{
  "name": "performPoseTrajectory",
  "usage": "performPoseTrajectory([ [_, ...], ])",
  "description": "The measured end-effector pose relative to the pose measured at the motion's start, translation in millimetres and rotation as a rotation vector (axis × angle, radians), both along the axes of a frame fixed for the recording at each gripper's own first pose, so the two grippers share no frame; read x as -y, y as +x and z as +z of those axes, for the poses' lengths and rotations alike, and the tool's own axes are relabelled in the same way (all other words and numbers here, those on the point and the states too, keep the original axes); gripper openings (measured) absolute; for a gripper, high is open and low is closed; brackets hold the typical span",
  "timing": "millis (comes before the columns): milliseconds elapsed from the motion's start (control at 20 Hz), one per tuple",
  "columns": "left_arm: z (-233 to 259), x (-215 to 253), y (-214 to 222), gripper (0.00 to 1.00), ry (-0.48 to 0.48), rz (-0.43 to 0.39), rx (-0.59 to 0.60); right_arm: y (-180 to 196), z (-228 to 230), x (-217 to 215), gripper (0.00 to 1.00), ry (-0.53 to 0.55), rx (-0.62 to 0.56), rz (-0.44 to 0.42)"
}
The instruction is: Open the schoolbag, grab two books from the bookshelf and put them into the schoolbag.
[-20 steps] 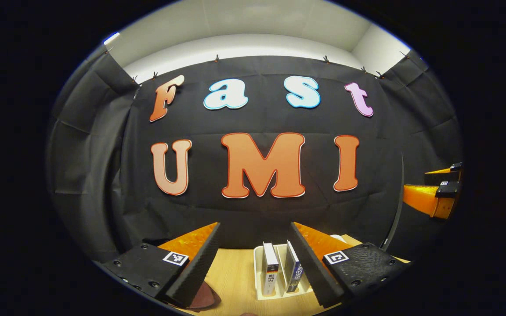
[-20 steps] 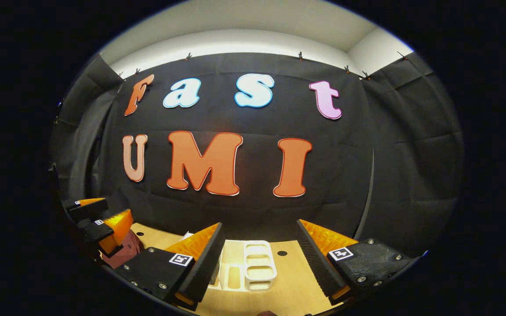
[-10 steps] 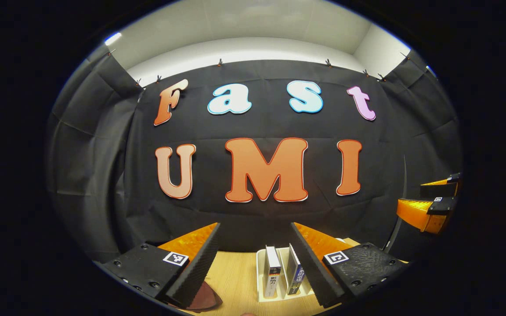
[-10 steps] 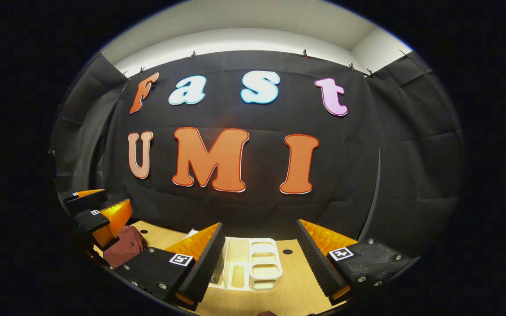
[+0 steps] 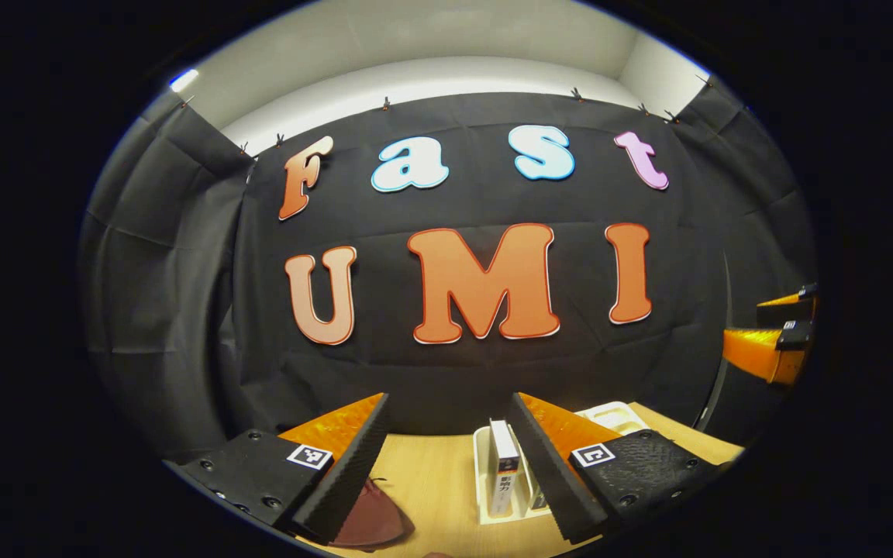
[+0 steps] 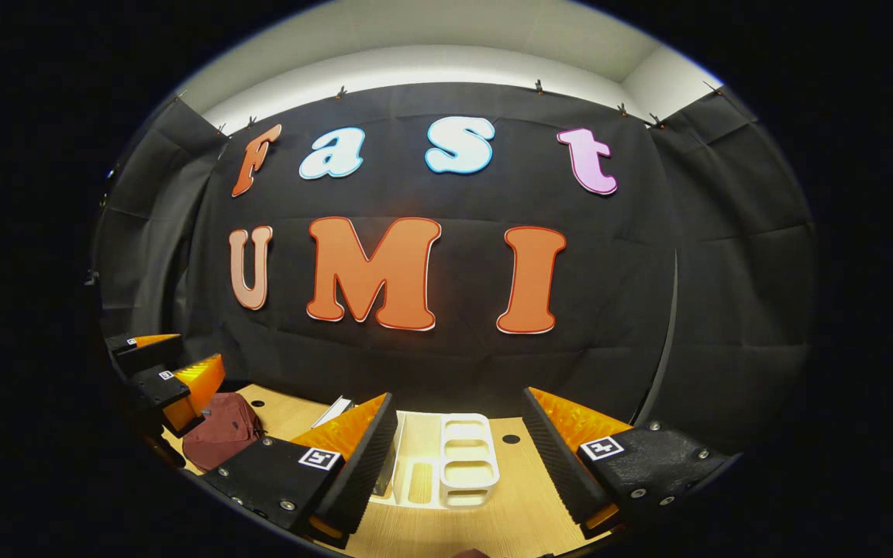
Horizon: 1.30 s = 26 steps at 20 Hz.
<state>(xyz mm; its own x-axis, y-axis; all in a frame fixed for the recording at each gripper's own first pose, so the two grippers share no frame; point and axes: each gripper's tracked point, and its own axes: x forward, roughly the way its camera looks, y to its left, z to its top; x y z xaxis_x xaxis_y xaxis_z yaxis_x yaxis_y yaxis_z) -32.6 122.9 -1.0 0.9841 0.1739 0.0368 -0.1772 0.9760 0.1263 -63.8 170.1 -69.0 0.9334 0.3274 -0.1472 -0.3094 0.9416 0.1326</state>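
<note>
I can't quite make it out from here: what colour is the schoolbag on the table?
The schoolbag is dark red, maroon; the right gripper view shows it best.

I see a dark maroon schoolbag (image 6: 220,439), plain, no pattern. The bookshelf (image 6: 458,463) is white to cream. The table (image 6: 516,508) is pale wood with fine grain and small dark round holes. One book (image 5: 504,477) shows a white spine with dark print and an orange band.
</note>
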Motion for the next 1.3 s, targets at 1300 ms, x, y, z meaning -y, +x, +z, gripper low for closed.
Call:
performPoseTrajectory([
  [1300,-315.4,-126.6,-49.2,0.97,0.69,0.114,-0.72,29.3,-53.2,65.9,0.96,-0.076,-0.057,-0.12],
])
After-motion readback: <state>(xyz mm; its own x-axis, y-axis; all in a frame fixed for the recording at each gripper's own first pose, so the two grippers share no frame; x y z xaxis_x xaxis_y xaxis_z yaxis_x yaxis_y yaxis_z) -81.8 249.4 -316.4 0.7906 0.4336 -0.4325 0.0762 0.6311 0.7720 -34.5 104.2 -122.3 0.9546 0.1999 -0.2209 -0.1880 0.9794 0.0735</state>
